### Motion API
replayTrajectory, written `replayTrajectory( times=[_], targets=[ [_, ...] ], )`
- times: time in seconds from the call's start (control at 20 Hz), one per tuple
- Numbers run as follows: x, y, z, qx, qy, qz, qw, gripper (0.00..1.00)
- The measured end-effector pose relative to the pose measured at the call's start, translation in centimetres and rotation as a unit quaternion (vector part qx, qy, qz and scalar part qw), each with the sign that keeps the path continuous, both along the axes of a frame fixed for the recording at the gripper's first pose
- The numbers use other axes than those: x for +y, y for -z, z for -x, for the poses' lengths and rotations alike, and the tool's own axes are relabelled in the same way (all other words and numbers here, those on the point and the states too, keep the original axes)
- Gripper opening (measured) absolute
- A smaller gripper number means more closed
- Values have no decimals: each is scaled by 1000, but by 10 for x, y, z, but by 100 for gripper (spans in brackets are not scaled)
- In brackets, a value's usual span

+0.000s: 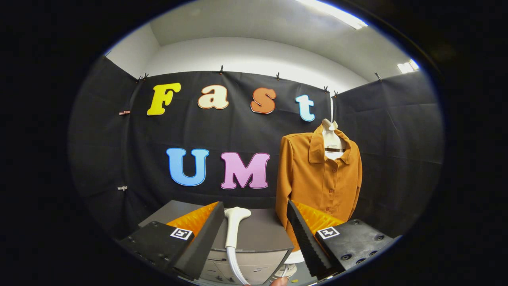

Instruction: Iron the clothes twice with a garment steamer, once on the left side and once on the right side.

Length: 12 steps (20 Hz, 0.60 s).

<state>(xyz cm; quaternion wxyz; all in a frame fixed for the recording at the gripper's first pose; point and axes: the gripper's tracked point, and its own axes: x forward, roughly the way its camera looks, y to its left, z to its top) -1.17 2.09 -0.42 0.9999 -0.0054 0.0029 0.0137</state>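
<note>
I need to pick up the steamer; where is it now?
In the gripper view, the white steamer head stands upright between the open gripper fingers, over the grey cabinet, left of the orange shirt.

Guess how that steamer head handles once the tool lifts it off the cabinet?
The steamer head looks rigid, smooth plastic, so probably slippery. Its hose will likely drag. The tool is open around it, not touching; lying loose on the cabinet, it may shift.

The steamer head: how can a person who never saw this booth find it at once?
Look at the grey cabinet left of the hanging orange shirt. The steamer head lies on it, between the open tongs. It is the white wand with a hose running down.
</note>
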Motion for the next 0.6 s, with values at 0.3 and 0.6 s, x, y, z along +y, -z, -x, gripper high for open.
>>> replayTrajectory(
  times=[0.3,0.6],
  targets=[
    [6,12,-4,17,-4,2,1000,98],
    [22,59,-36,94,-13,-1,995,98]
  ],
)
